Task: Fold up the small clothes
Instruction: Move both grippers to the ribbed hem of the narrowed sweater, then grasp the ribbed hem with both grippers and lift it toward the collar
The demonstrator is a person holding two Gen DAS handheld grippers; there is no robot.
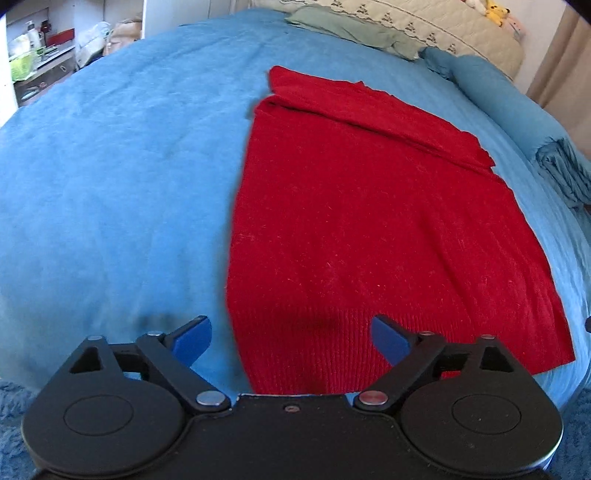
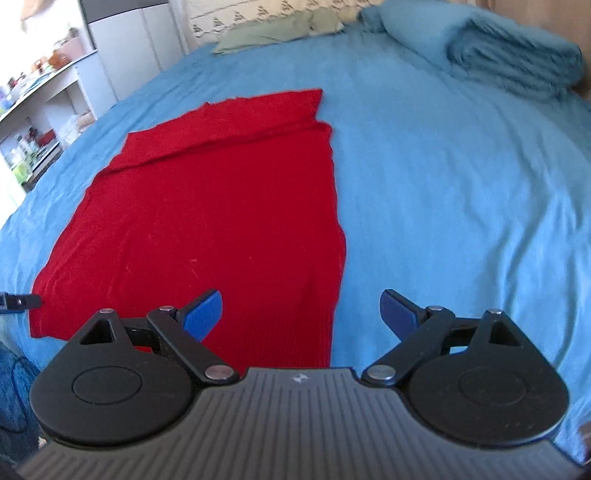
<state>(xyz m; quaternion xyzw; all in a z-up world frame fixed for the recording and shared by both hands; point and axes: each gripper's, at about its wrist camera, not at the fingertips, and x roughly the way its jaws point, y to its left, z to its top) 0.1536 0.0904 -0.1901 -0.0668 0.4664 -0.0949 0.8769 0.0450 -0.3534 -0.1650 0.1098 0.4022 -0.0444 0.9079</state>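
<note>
A red knit garment (image 1: 354, 221) lies flat on the blue bed cover (image 1: 110, 184), with its far end folded over into a narrow band. My left gripper (image 1: 291, 339) is open and empty, low over the garment's near left corner. In the right wrist view the same garment (image 2: 207, 221) lies left of centre. My right gripper (image 2: 301, 314) is open and empty, over the garment's near right corner. The tip of the left gripper (image 2: 22, 302) shows at the left edge of the right wrist view.
A green cloth (image 1: 347, 29) and a cream patterned quilt (image 1: 443, 26) lie at the far end of the bed. A blue pillow (image 1: 498, 96) and a folded blue blanket (image 2: 517, 62) sit at the far right. Shelves with clutter (image 2: 33, 110) stand to the left.
</note>
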